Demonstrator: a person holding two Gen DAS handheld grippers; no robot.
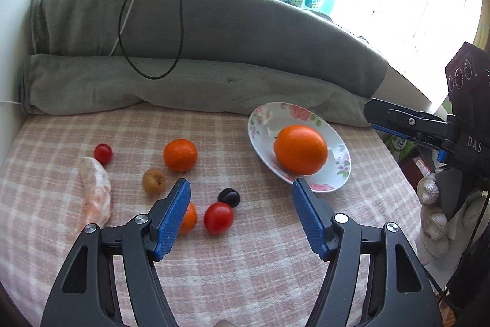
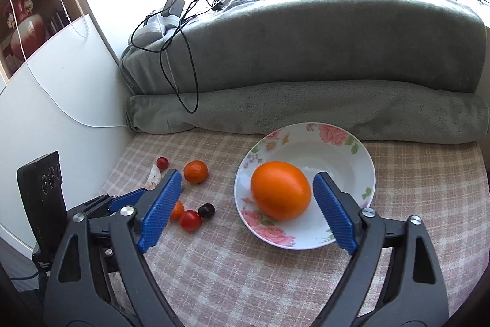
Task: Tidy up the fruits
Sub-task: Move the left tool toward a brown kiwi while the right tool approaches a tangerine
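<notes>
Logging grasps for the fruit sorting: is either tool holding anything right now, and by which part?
Nothing is held. The left tool and right tool are both open; the big orange lies free in the plate.

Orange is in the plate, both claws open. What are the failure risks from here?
1. The big orange sits off-centre toward the near-left rim of the shallow floral plate; adding fruit may nudge it out.
2. The red tomato, dark fruit and small orange lie bunched together by the left claw; closing on one may roll the others across the soft checked cloth.
3. The right claw hangs over the plate and may clip its rim.
</notes>
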